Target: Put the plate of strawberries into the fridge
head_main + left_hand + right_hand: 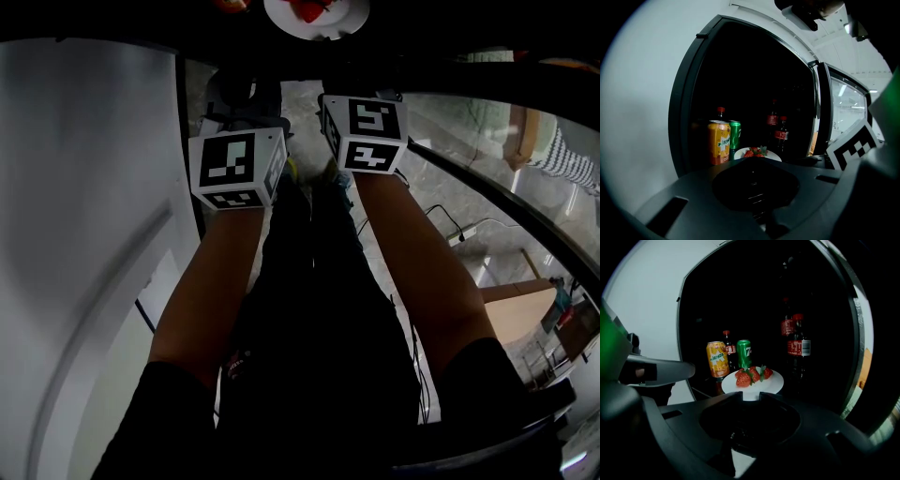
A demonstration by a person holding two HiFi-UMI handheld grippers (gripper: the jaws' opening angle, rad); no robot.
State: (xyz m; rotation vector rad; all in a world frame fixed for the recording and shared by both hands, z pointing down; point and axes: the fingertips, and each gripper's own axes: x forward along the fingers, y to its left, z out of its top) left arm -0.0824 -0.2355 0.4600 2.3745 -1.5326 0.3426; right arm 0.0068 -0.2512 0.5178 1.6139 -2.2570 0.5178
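A white plate of red strawberries is inside the dark fridge, just in front of two cans. My right gripper is shut on the plate's near rim, which sits in the notch between its jaws. The head view shows the plate at the top edge, beyond both marker cubes. In the left gripper view the plate lies just past the dark housing. My left gripper hovers left of the plate and apart from it. Its jaws are hidden.
An orange can and a green can stand behind the plate, with cola bottles to the right. The fridge's glass door stands swung out at the right. White fridge wall is on the left.
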